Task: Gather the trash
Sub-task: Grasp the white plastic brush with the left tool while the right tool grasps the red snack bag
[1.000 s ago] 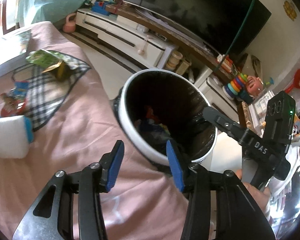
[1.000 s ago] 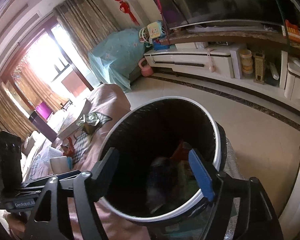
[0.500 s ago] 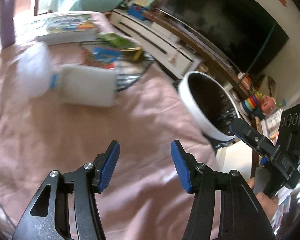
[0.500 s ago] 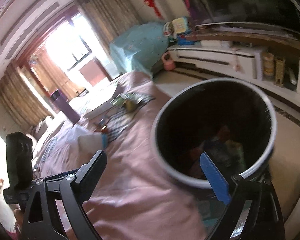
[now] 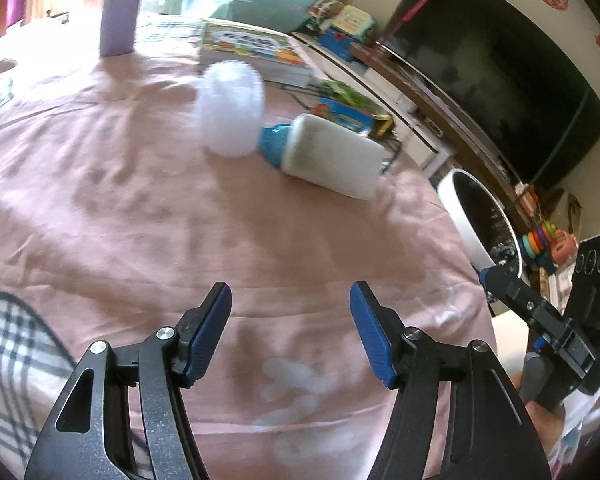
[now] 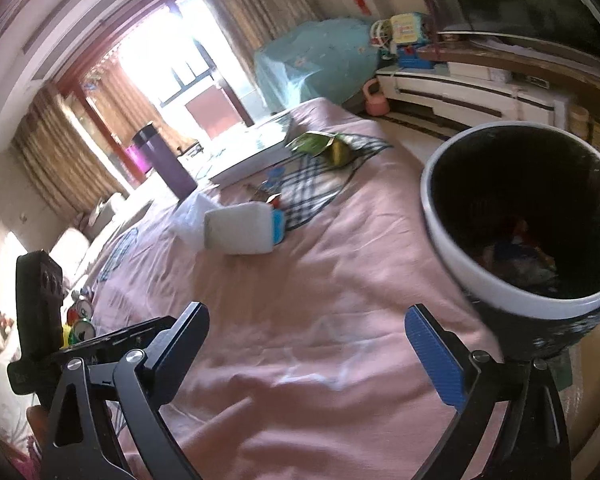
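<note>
A white bottle with a blue cap lies on its side on the pink cloth; it also shows in the right wrist view. A crumpled clear plastic piece lies beside its cap. A white-rimmed trash bin with a black liner holds trash; it stands at the cloth's right edge. My left gripper is open and empty, well short of the bottle. My right gripper is open and empty beside the bin.
A plaid cloth carries green and yellow wrappers and small packets. A book and a purple tumbler stand farther back. A TV cabinet and toys line the wall. Small alarm clocks sit at the far left.
Both grippers have swung away from the bin toward the table. The bottle and plastic piece are now ahead of the left gripper. Both stay open and empty.
</note>
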`<state>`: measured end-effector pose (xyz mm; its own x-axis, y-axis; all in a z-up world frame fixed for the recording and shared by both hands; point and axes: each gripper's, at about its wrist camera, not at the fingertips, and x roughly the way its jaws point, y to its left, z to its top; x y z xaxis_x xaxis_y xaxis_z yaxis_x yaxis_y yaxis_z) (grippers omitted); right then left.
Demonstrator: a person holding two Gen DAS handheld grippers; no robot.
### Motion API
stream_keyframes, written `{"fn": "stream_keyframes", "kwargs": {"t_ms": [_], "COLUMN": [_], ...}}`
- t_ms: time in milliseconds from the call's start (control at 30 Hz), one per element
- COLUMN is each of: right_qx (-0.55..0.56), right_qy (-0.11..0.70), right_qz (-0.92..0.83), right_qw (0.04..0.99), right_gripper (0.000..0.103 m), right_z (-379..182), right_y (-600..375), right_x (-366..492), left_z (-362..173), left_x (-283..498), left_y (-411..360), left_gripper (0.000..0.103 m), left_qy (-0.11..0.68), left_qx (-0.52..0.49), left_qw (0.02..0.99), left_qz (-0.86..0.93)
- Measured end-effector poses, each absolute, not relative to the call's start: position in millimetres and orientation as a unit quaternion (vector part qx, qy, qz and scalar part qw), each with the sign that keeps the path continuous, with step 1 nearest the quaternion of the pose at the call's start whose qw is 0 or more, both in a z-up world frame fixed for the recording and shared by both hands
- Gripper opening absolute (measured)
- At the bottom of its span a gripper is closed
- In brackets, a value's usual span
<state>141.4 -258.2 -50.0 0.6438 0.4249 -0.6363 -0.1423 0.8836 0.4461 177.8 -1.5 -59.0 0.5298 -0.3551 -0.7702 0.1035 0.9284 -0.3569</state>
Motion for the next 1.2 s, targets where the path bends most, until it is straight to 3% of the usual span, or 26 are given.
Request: {"fn": "stream_keyframes", "kwargs": {"t_ms": [500, 1000, 1200], "right_qx": [0.161, 0.194, 0.231], "right_qy": [0.368, 0.393, 0.399], "right_qz": [0.187, 0.18, 0.179], "right_qw": [0.896, 0.881, 0.869], "right_gripper": [0.099, 0.098, 0.091], "right_z": [-48, -56, -58], "right_y": [-210, -209, -220], "right_x": [160, 218, 249], "left_z": [-61, -47, -51], "left_x": [192, 259, 291], "left_y": [33, 42, 37], "left_gripper": [0.063, 0.063, 0.063], "left_qy": [0.46, 0.443, 0.445], "left_qx": [-0.144, -0.154, -0.155], "left_qw": [0.87, 0.878, 0.876], "left_qz": [-0.1, -0.097, -0.099]}}
